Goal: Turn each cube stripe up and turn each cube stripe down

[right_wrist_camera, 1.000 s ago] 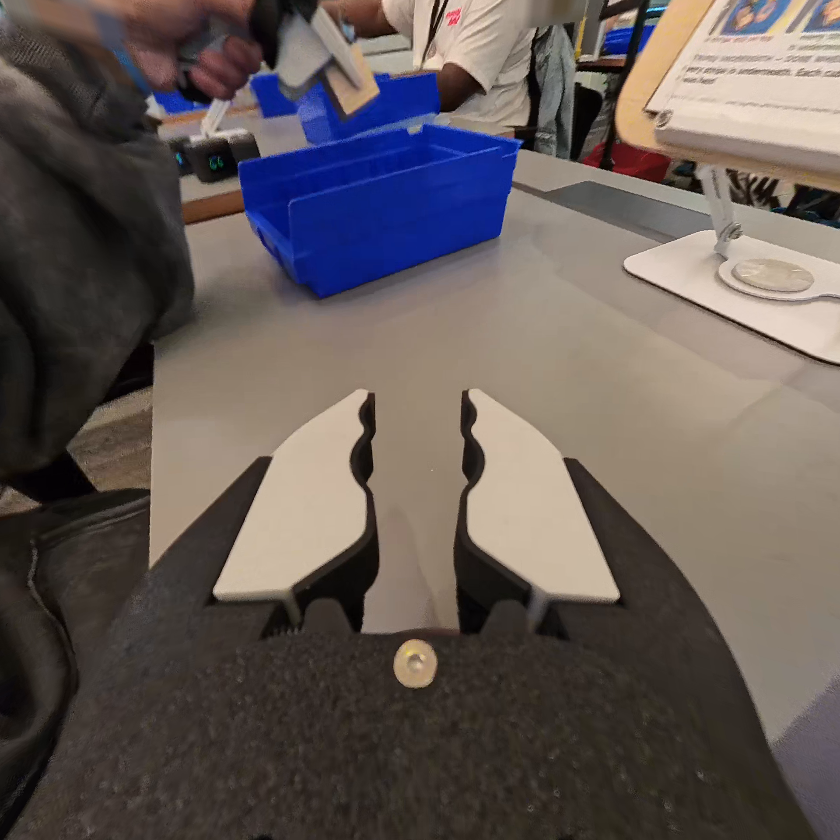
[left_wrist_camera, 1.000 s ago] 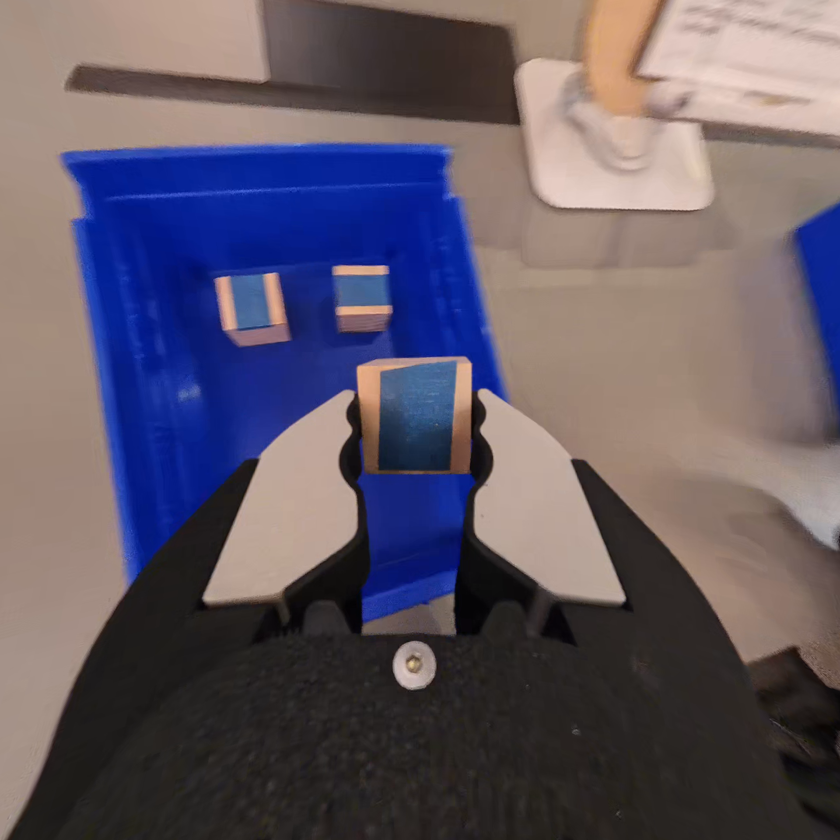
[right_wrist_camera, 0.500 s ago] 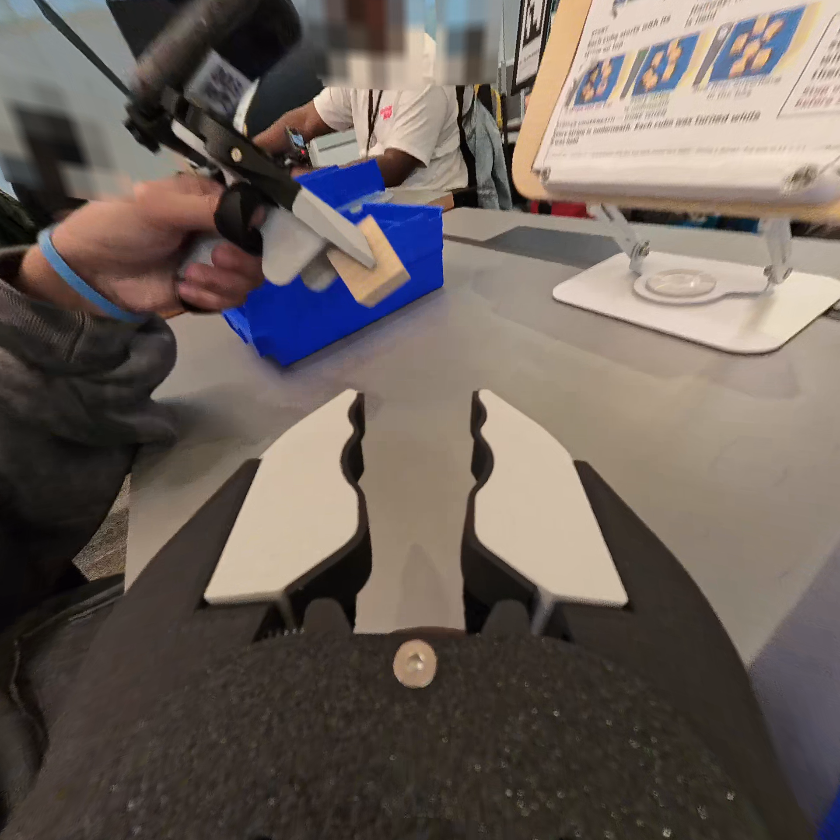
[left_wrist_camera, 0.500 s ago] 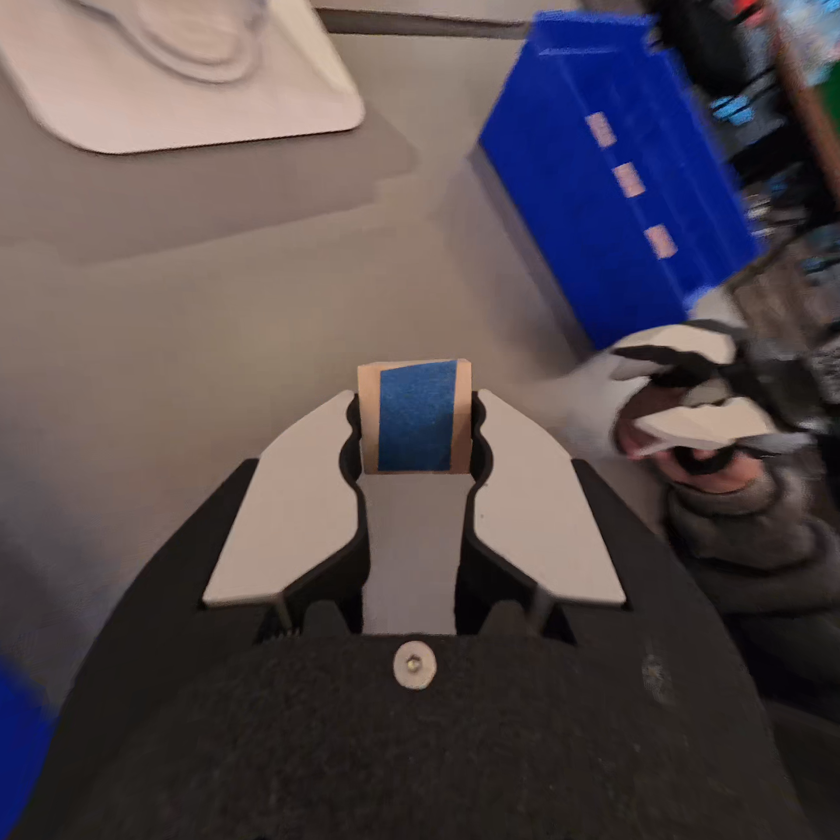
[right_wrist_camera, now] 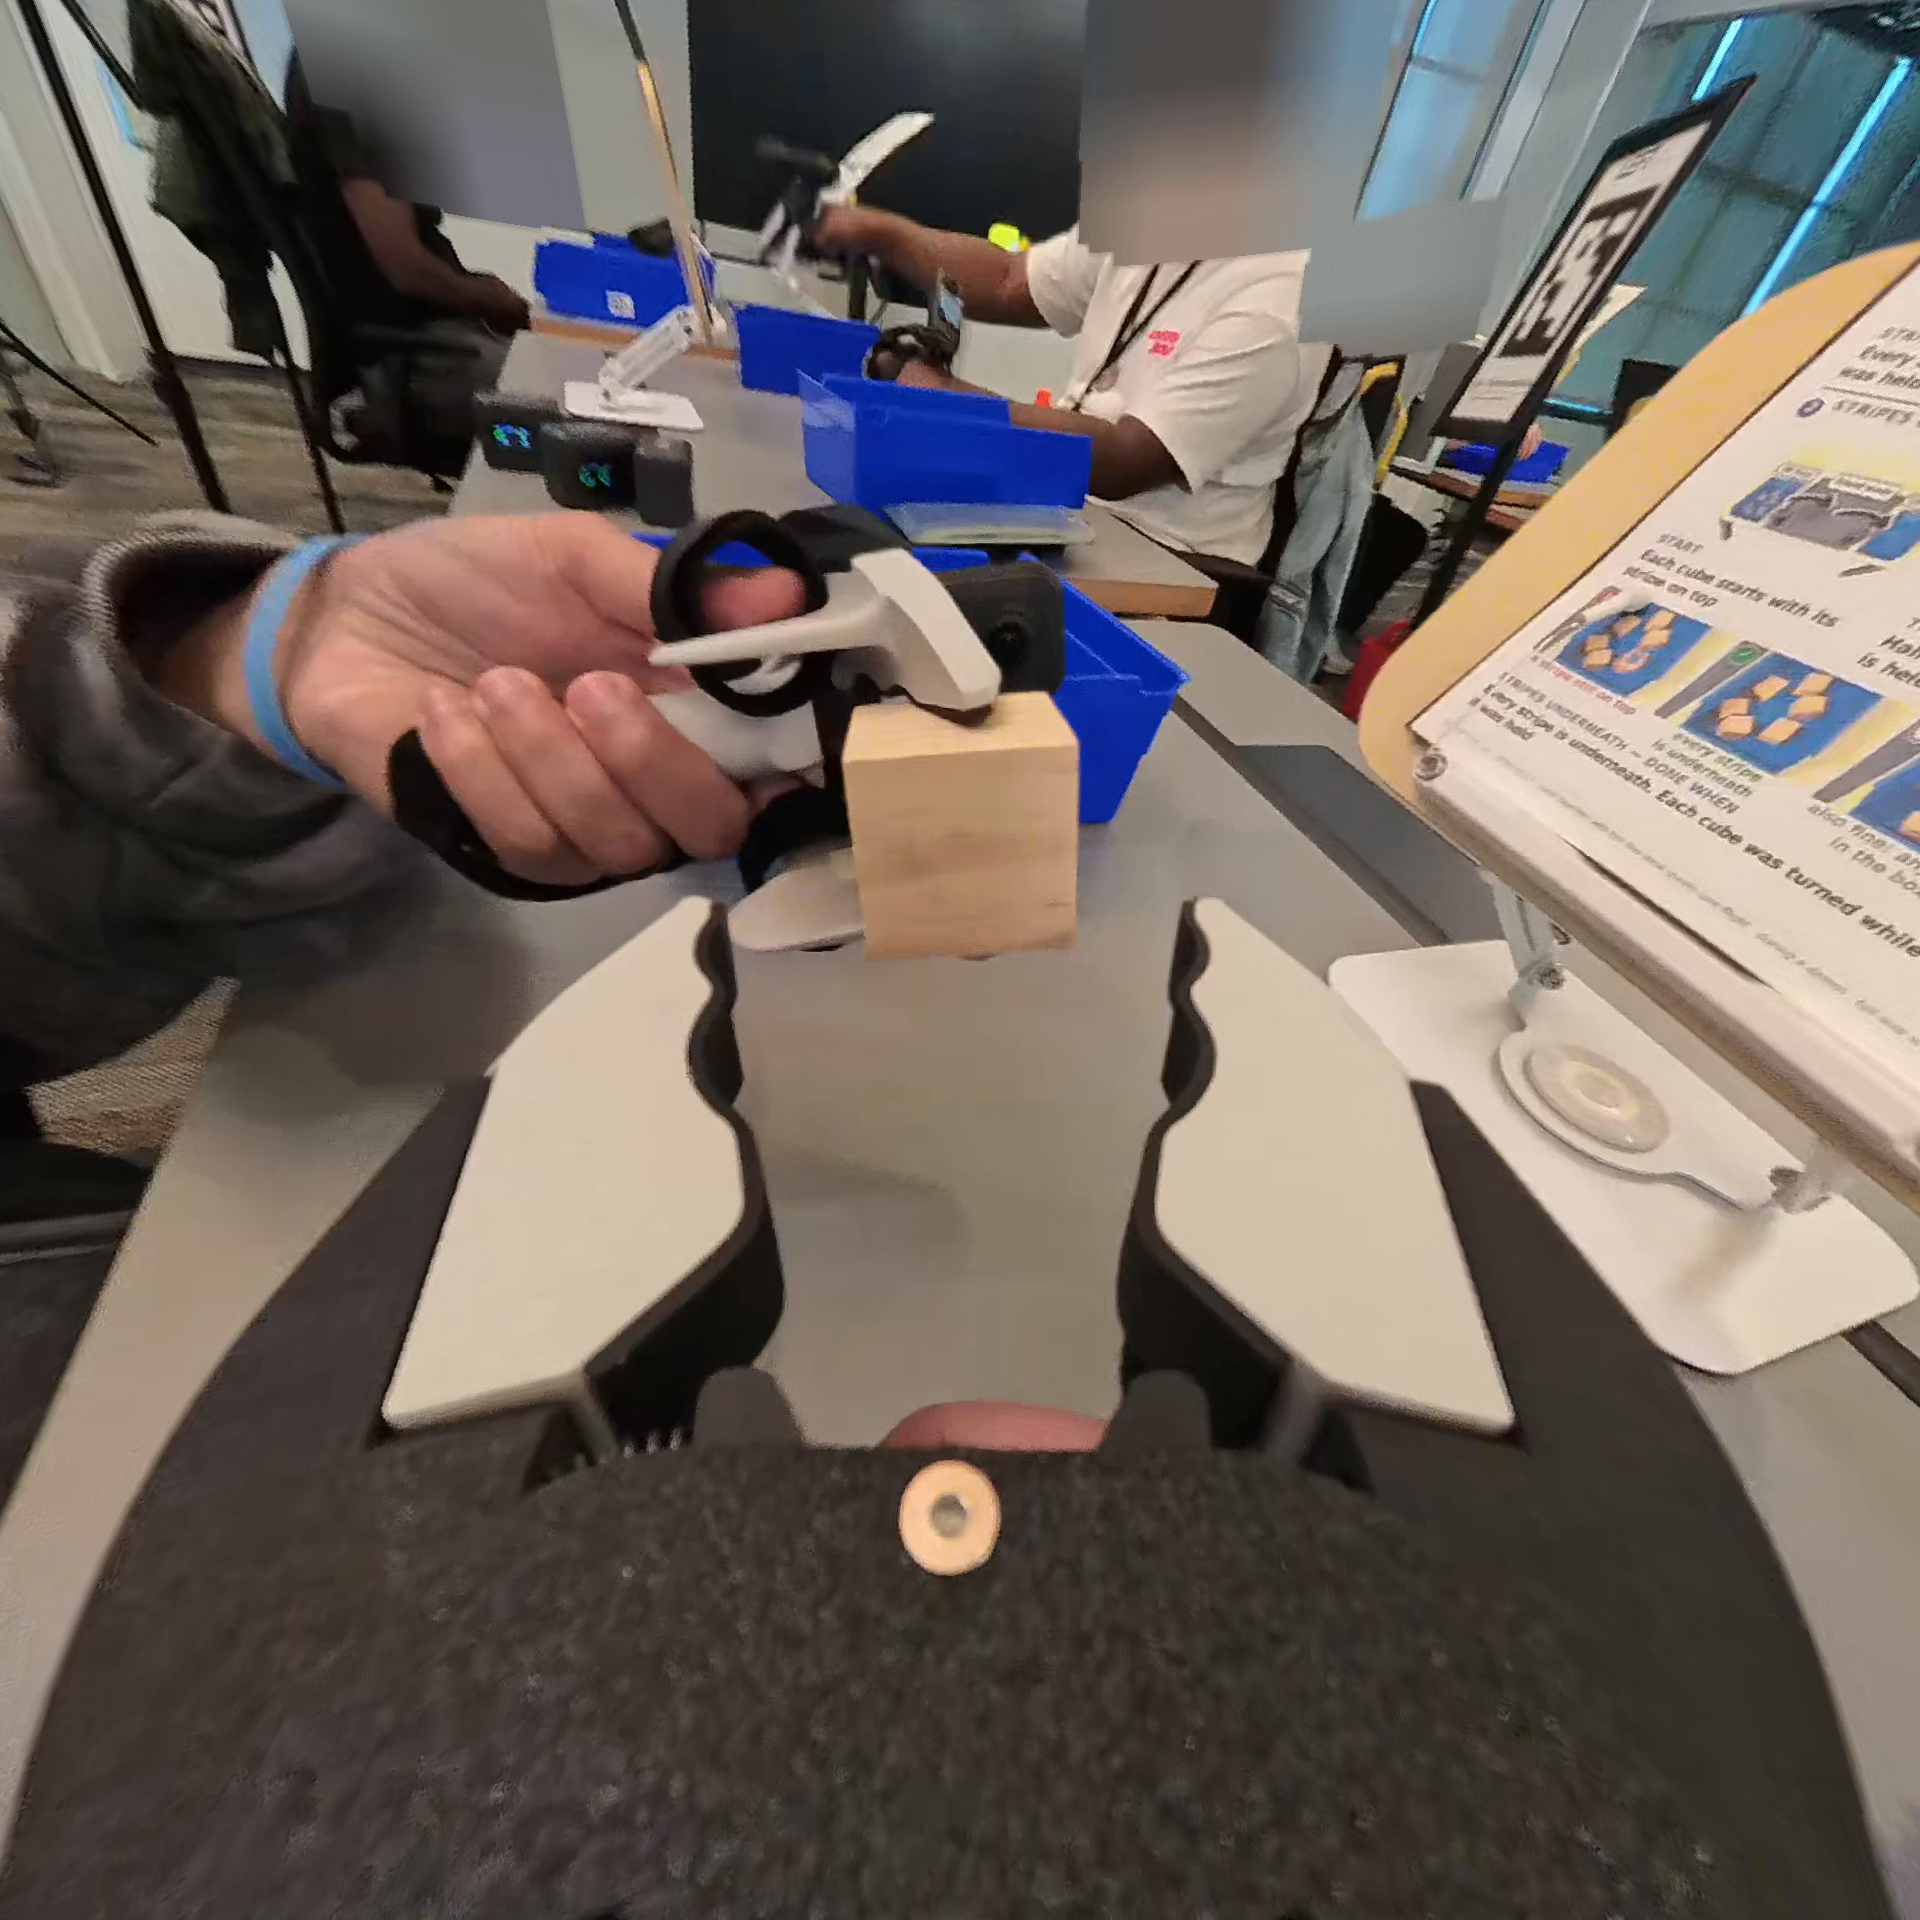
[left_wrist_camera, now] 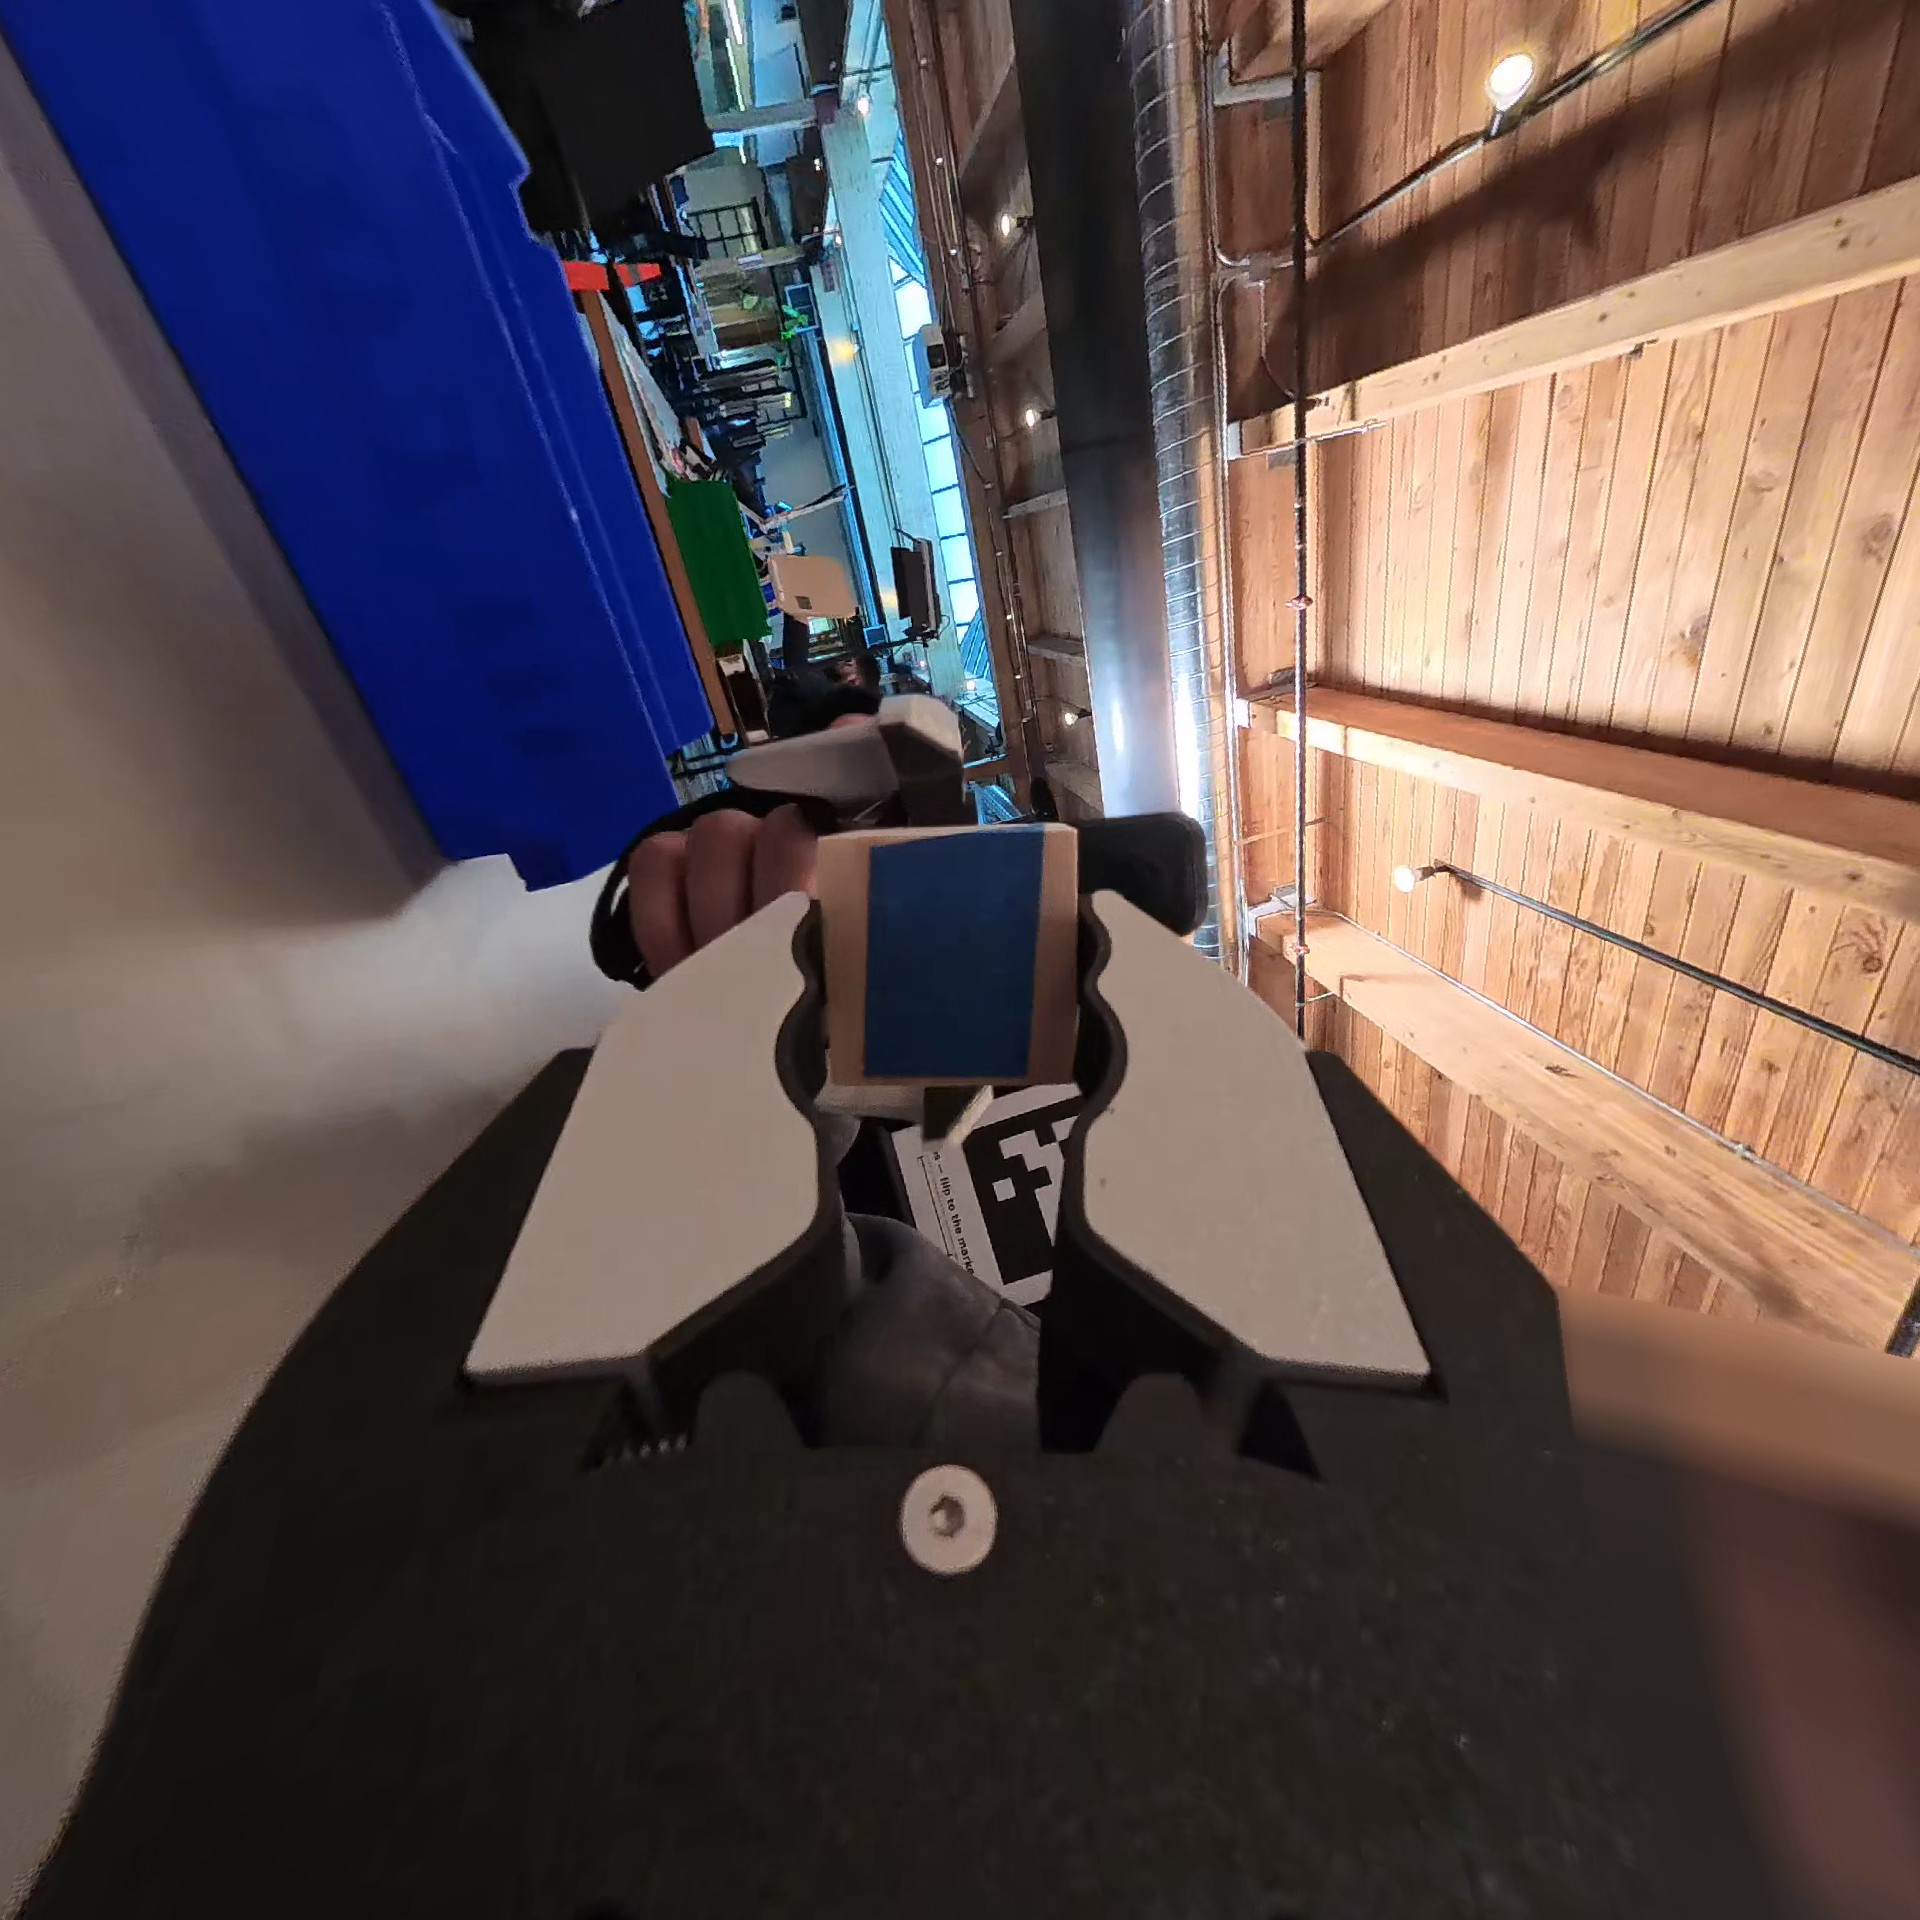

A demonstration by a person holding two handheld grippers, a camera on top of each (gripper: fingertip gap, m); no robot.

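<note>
Over the smooth grey table (right_wrist_camera: 1195,790), the left gripper (left_wrist_camera: 951,961) clamps a wooden cube (left_wrist_camera: 948,954) (blue stripe toward its camera); the right gripper (right_wrist_camera: 951,940) gapes, released.

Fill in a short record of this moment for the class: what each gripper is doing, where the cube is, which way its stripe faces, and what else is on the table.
left gripper: shut on cube
right gripper: open, empty, facing the cube
cube position: held above the table
stripe: faces the left wrist camera; plain wood faces the right
bin: blue, behind the cube
stand: white, right side, holds an instruction sheet
</note>
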